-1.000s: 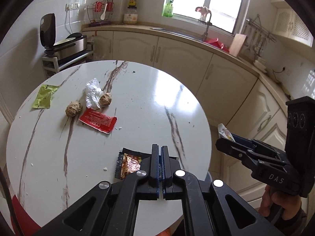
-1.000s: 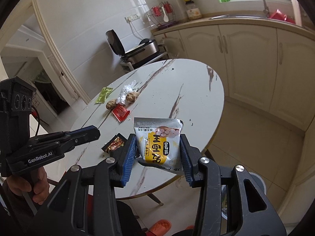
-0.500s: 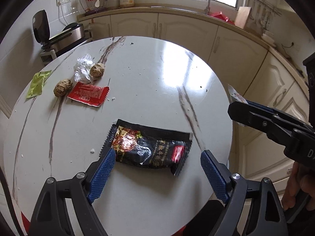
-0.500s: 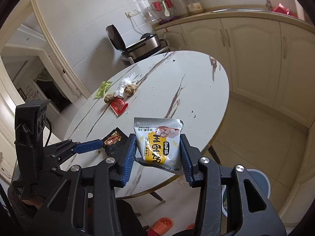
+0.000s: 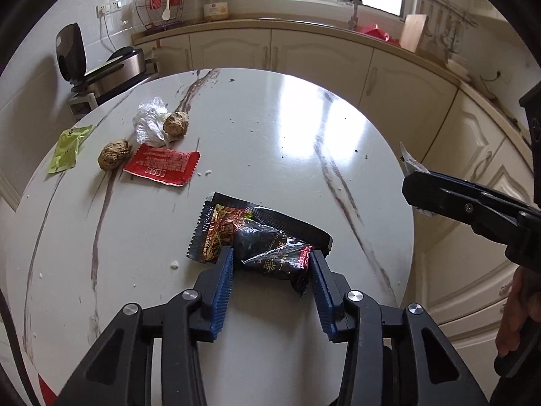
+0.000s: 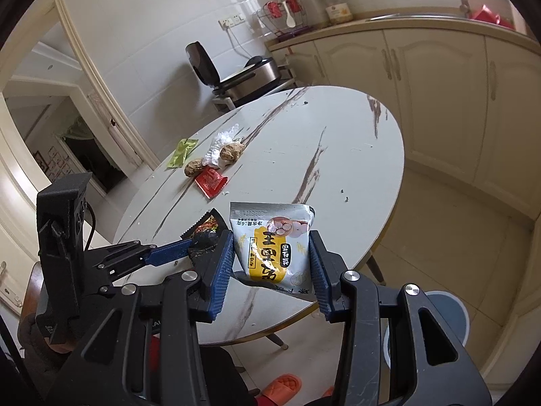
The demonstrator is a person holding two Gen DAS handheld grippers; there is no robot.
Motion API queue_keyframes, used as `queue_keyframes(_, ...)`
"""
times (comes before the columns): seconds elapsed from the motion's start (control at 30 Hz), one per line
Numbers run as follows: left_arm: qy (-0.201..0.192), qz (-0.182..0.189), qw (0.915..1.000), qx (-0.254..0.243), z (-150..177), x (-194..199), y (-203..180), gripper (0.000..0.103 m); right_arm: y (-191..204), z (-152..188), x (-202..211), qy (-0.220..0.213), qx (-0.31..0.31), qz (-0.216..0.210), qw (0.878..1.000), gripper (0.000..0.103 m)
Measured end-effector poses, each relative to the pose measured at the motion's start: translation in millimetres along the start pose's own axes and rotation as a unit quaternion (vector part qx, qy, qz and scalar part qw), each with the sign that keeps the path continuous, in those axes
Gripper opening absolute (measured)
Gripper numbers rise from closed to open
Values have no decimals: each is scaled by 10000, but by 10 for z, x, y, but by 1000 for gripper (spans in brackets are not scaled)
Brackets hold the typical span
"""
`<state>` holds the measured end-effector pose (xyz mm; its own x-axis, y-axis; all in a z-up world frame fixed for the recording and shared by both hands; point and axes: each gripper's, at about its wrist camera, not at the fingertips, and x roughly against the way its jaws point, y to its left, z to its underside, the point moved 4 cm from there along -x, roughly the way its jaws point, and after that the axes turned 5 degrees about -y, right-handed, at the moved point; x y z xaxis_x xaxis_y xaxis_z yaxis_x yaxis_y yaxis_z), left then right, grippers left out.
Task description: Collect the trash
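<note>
A black snack wrapper (image 5: 257,233) lies near the front edge of the round marble table (image 5: 270,118). My left gripper (image 5: 270,260) straddles it with its jaws closing; both blue pads touch the wrapper, which bunches up between them. In the right wrist view the same wrapper (image 6: 206,226) shows at the left gripper's tip (image 6: 189,247). My right gripper (image 6: 272,247) is shut on a white and yellow snack packet (image 6: 270,237), held upright above the table's edge. Its tip (image 5: 410,182) enters the left wrist view from the right.
Further back on the table lie a red wrapper (image 5: 162,164), a green wrapper (image 5: 67,149), two brown crumpled lumps (image 5: 115,159) and clear plastic (image 5: 150,121). A round bin (image 6: 449,318) stands on the floor by the table. Cabinets line the far wall.
The left gripper went from shut to wide open, sank toward the table, and now closes around the black wrapper, crumpling it. The right gripper kept still with its packet.
</note>
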<state>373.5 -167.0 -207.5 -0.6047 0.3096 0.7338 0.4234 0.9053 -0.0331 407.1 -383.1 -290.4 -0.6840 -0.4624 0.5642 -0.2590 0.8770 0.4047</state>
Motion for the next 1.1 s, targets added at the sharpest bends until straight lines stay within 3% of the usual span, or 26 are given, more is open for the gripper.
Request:
queue_keyframes(0.17, -75, 22, 9999, 149, 73, 78, 26, 28, 30, 21, 25, -24, 33, -9, 10000, 41)
queue_keyframes(0.3, -57, 438, 9978, 502, 72, 147, 160, 27, 28, 29, 53, -53, 54, -2, 10000, 41)
queue_keyframes(0.5, -115, 636, 9967, 500, -88, 242, 37, 27, -51, 4, 198, -231, -24, 42, 9997, 41)
queue_keyframes(0.67, -223, 862, 9960, 98, -339, 287, -424, 27, -336, 29, 528, -505, -156, 481, 9974, 41)
queue_keyframes(0.93, -76, 1373, 9879, -720, -603, -46, -1408, 27, -1122, 234, 1059, -680, -499, 1720, 9815, 41)
queue_keyframes(1.07, 140, 1587, 9812, -1086, -635, -372, -1769, 27, -1549, 412, 1110, -597, -904, 1892, 9759, 43)
queue_keyframes(1.1, 201, 1614, 9798, -1163, -642, -467, -1837, 27, -1658, 448, 1097, -607, -1027, 1893, 9747, 50)
